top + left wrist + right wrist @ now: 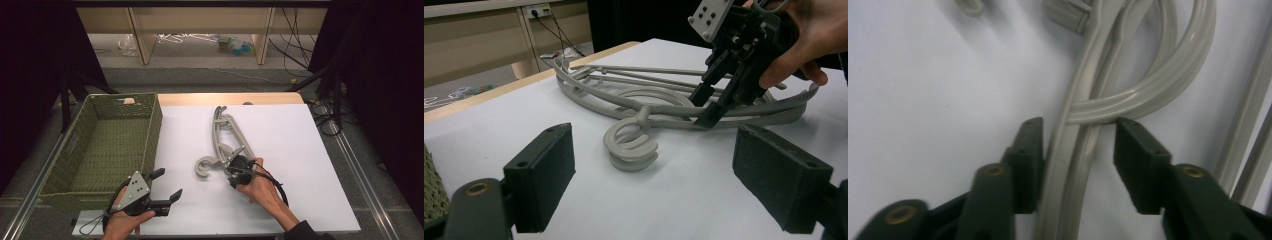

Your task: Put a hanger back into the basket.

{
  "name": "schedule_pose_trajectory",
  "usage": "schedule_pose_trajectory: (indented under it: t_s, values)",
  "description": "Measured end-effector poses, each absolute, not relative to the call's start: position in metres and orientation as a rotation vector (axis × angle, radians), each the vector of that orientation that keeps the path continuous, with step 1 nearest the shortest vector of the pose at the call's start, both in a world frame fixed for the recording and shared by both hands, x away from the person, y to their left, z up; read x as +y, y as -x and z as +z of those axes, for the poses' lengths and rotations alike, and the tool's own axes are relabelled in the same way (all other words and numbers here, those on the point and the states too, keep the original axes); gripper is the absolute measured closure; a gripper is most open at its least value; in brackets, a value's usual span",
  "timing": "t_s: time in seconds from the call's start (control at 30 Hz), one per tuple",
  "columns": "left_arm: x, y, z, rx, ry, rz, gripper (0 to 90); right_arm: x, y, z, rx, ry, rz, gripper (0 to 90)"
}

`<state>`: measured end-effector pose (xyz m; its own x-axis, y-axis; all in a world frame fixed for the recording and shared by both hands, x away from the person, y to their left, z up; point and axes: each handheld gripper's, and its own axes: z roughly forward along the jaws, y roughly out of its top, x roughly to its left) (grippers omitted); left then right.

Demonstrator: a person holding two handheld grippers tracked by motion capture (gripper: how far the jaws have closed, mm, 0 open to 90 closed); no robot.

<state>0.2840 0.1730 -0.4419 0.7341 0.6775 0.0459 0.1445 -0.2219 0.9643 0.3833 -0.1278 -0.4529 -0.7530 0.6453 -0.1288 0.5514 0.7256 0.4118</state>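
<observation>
Right gripper (1075,150) straddles the grey stems of the stacked grey hangers (227,142), one jaw against the left side of the stems, the other just off to the right, with a slim gap on that side; the pads look not quite clamped, though the close view is blurred there. Its jaws are partly closed around the plastic, near where a curved loop crosses the stems. From above, the right hand (260,187) brings that gripper down onto the hangers near their hooks (205,167), at the middle of the white table top (300,150). Left gripper (167,185) rests at the near edge of the table, jaws spread wide with nothing between them, pointing toward the hooks and well apart from them. Beside it, further left, sits the green woven basket (150,130), and the hangers stretch away toward the far edge of the table.
</observation>
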Motion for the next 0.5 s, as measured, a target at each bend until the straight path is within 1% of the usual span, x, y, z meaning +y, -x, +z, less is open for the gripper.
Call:
schedule_pose_trajectory:
  t_s: [0.07,0.2,0.27,0.3,0.33,0.5]
  values:
    - [0.173,-0.284,-0.442,0.657,-1.748,0.555,16.9,-0.129,-0.383,-0.451,2.684,-0.951,0.538,64.5]
    - [0.174,-0.284,-0.441,0.651,-1.757,0.561,16.9,-0.130,-0.383,-0.450,2.686,-0.964,0.524,67.1]
    - [0.174,-0.284,-0.441,0.662,-1.753,0.555,16.9,-0.132,-0.383,-0.444,2.695,-0.947,0.552,71.1]
    - [0.174,-0.284,-0.441,0.662,-1.753,0.555,16.9,-0.132,-0.383,-0.444,2.695,-0.947,0.552,71.1]
    - [0.174,-0.284,-0.442,0.662,-1.753,0.556,16.9,-0.133,-0.382,-0.441,2.706,-0.956,0.565,74.9]
    - [0.174,-0.284,-0.441,0.665,-1.753,0.560,17.0,-0.141,-0.382,-0.435,2.725,-0.948,0.564,77.6]
